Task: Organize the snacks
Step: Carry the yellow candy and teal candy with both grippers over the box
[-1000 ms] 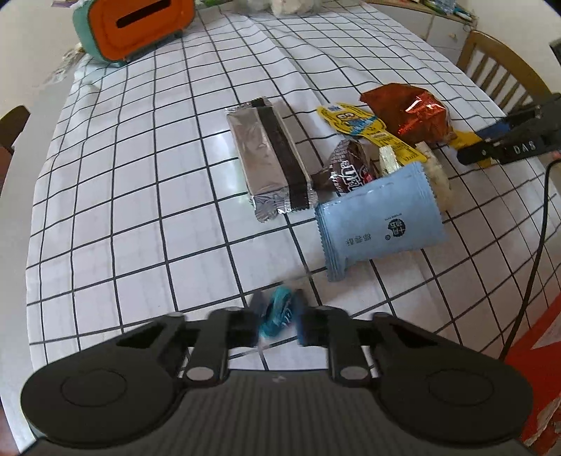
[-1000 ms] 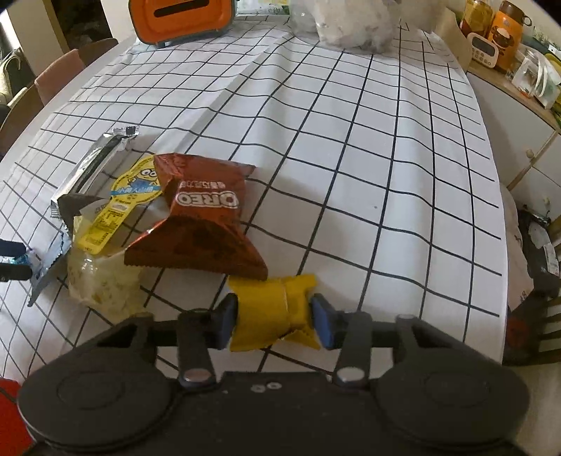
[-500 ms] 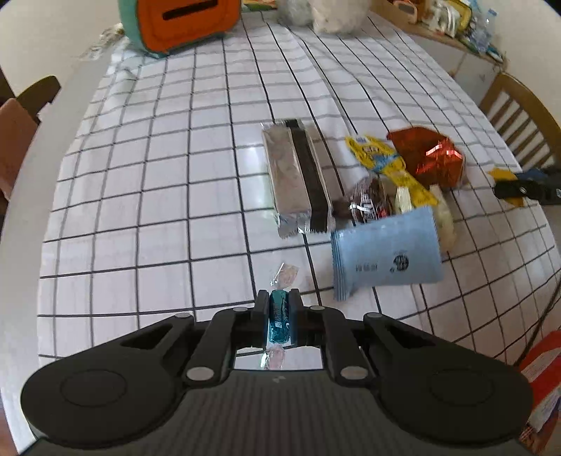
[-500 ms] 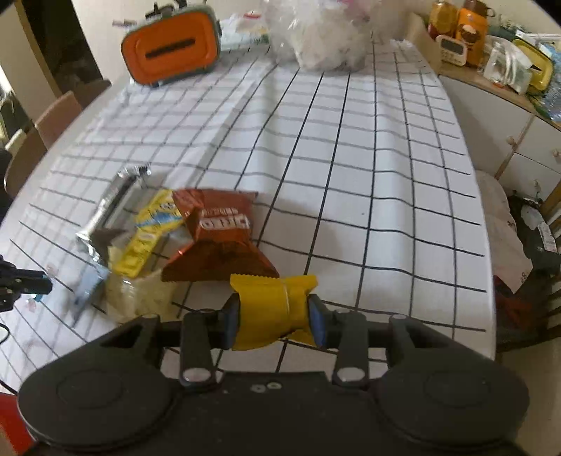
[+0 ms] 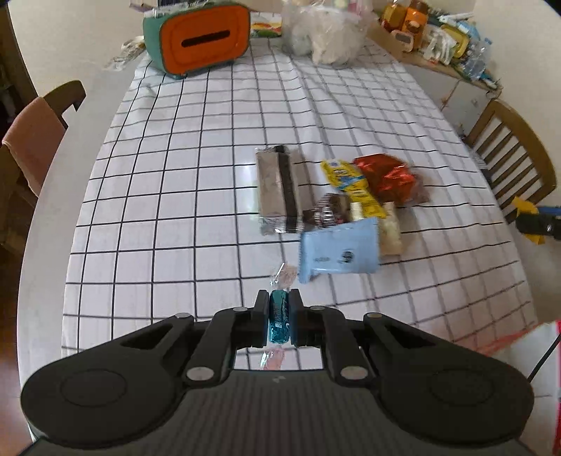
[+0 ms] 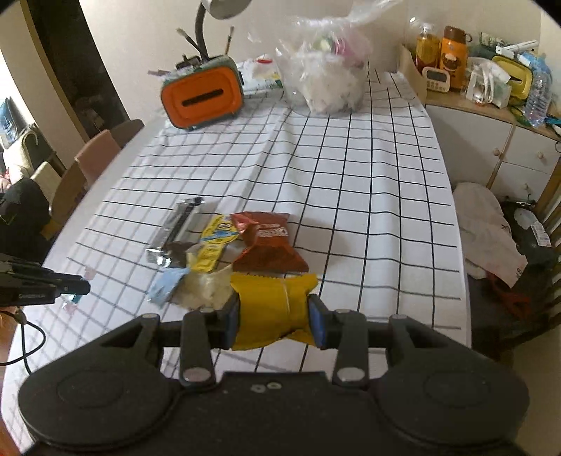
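My left gripper is shut on a small teal wrapped candy, held above the table's near edge. My right gripper is shut on a yellow snack packet, lifted above the table. A snack pile lies mid-table: a silver and black biscuit pack, a yellow packet, a red Oreo bag, a brown chocolate pack, a light blue packet and a pale clear-wrapped snack. The left gripper shows at the left of the right wrist view.
The table has a white black-grid cloth. An orange and teal box and a clear plastic bag stand at the far end. Wooden chairs flank the table. A cluttered sideboard is at the right.
Both grippers have risen and pulled back from the table with their snacks; the left one closed on the teal candy and lifted it. The pile looks smaller and farther.
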A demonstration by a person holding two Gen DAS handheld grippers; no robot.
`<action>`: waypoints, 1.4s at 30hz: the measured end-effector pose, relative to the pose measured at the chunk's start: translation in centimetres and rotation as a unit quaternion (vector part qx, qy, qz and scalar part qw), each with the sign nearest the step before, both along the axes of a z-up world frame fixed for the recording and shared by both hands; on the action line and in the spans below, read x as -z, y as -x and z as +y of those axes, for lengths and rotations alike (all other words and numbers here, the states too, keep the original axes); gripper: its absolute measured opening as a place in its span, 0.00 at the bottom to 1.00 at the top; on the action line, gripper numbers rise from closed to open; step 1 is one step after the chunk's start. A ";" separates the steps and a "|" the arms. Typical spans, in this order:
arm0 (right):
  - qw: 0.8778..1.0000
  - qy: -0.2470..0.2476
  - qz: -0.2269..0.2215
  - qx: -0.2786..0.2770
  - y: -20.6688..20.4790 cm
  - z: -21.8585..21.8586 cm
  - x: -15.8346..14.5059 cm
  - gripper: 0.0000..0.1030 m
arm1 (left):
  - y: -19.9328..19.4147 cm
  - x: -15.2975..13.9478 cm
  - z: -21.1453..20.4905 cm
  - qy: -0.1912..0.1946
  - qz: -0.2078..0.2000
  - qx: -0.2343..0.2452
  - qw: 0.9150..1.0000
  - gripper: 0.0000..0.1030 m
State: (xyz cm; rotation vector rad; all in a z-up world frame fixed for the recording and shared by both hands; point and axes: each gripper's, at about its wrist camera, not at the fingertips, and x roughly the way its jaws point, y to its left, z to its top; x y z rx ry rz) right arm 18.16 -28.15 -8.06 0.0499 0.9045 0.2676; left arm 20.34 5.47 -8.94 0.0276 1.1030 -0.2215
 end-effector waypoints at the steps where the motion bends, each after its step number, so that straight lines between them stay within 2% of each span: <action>1: 1.000 -0.002 0.000 0.001 0.7 0.0 -0.4 0.38 | 0.5 -0.5 -0.2 -0.001 -0.004 0.000 1.000 0.10; 12: 1.000 -0.031 0.000 0.003 8.1 -1.2 -3.5 0.38 | 6.7 -6.4 -2.0 0.028 -0.042 -0.003 0.999 0.10; 17: 0.999 -0.042 0.005 0.009 11.0 -1.8 -3.7 0.38 | 9.3 -7.2 -3.9 0.036 -0.034 0.013 0.999 0.10; 28: 0.998 -0.058 0.023 -0.011 15.3 -1.0 -2.6 0.38 | 13.1 -4.4 -8.3 0.030 0.026 0.042 0.998 0.11; 42: 0.994 -0.055 0.091 -0.029 17.5 3.0 2.9 0.38 | 14.6 0.4 -12.1 0.019 0.101 0.038 0.994 0.10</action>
